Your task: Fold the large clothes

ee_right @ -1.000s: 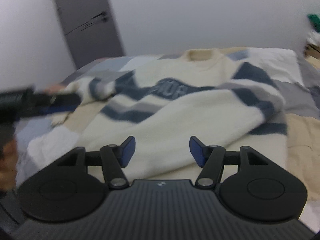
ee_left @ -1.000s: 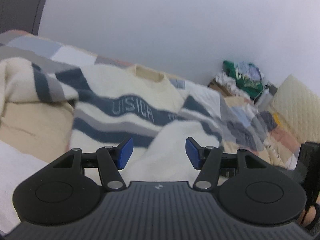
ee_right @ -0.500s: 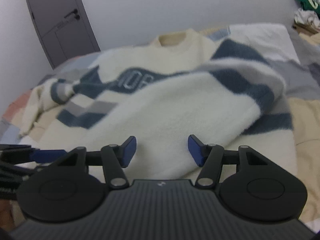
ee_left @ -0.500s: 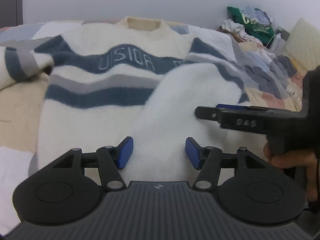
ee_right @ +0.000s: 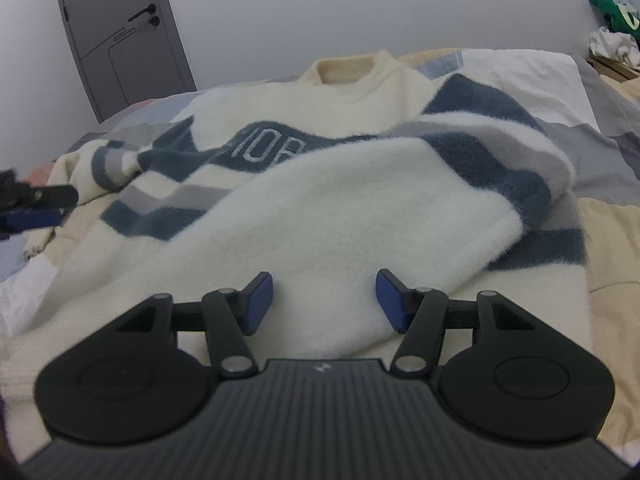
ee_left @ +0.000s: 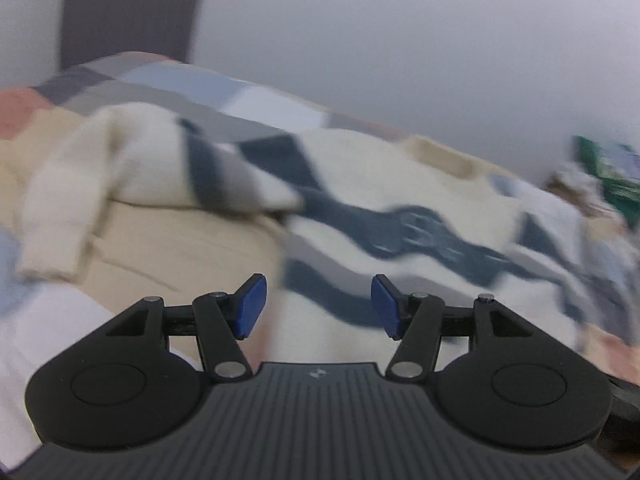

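Left tongs (ee_left: pixel 318 306) swing over toward the sweater's (ee_right: pixel 360 208) left sleeve (ee_left: pixel 132 168), spread and empty. Right tongs (ee_right: pixel 324 302) hover spread over the folded-in sleeve, pinching nothing.

I see the sweater (ee_right: pixel 340 128) spread on the bed (ee_right: pixel 624 248), filling mid-frame, collar toward the top. One sleeve (ee_right: pixel 352 216) lies folded across its body, right of centre. The door (ee_right: pixel 120 32) stands upper left, behind the bed; a clothes pile (ee_right: pixel 612 28) sits upper right.
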`<control>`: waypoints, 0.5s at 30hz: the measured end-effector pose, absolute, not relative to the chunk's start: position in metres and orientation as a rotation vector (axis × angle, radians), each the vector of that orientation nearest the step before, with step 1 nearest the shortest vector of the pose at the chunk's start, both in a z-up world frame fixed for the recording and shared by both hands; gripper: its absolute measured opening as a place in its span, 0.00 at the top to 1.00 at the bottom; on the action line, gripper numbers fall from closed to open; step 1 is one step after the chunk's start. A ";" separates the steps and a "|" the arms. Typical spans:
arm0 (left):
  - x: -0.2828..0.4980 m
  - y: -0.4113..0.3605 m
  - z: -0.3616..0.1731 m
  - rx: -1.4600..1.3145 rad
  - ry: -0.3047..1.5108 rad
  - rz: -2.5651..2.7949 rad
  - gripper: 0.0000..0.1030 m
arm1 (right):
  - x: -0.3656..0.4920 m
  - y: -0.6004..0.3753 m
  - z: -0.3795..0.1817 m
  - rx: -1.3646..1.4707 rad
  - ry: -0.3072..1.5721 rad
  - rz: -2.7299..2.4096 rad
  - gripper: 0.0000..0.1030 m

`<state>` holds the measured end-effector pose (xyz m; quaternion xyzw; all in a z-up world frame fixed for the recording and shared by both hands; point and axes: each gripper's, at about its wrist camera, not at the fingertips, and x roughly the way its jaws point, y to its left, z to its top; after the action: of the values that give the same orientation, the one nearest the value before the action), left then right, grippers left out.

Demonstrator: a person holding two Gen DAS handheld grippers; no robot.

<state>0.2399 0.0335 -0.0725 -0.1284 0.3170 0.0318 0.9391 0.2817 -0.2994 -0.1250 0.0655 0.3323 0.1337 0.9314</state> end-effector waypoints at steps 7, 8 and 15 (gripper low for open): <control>0.306 0.076 -0.087 0.090 0.727 0.348 0.37 | 0.281 -0.306 -0.125 0.151 0.685 0.303 0.41; 0.313 0.085 -0.089 0.136 0.725 0.382 0.37 | 0.281 -0.305 -0.126 0.145 0.682 0.305 0.40; 0.334 0.128 -0.115 0.313 0.782 0.466 0.30 | 0.283 -0.298 -0.128 0.118 0.671 0.333 0.27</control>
<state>0.3345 0.1281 -0.1145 0.1503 0.3762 0.2243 0.8863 0.2826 -0.2977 -0.1285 0.0578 0.3276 0.1624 0.9289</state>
